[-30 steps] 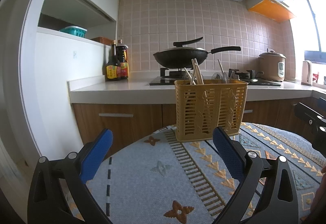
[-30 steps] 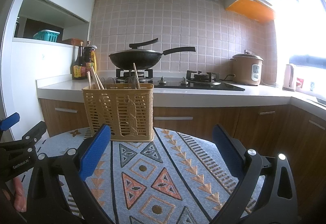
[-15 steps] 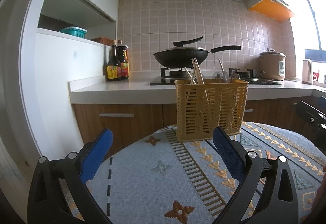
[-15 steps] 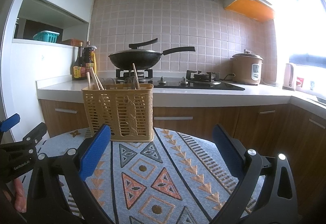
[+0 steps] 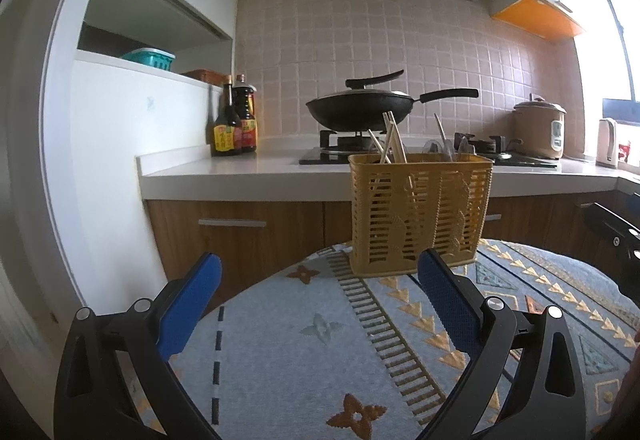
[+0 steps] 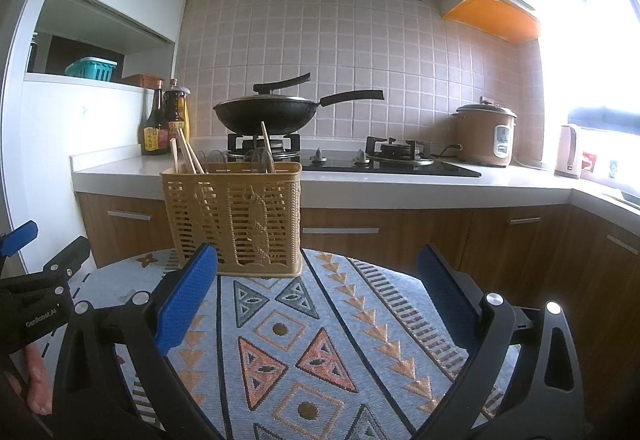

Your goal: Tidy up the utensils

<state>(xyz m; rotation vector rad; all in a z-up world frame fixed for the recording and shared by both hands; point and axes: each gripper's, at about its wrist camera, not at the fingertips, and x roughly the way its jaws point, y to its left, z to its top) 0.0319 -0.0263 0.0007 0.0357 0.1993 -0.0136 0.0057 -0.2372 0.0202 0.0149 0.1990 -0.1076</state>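
A yellow slotted utensil basket (image 5: 418, 213) stands upright at the far edge of the round table; it also shows in the right wrist view (image 6: 234, 217). Wooden chopsticks (image 5: 390, 137) and clear spoons (image 5: 444, 145) stick out of it. My left gripper (image 5: 318, 280) is open and empty, just short of the basket. My right gripper (image 6: 316, 272) is open and empty, with the basket ahead to its left. Part of the left gripper shows at the left edge of the right wrist view (image 6: 36, 280).
The table has a patterned blue cloth (image 6: 304, 340). Behind it runs a kitchen counter (image 5: 240, 175) with sauce bottles (image 5: 234, 123), a black wok (image 5: 360, 107) on the stove, a rice cooker (image 6: 486, 133) and a kettle (image 6: 568, 149).
Both grippers have stayed open and nearly still. The views have barely shifted; the basket has not moved.
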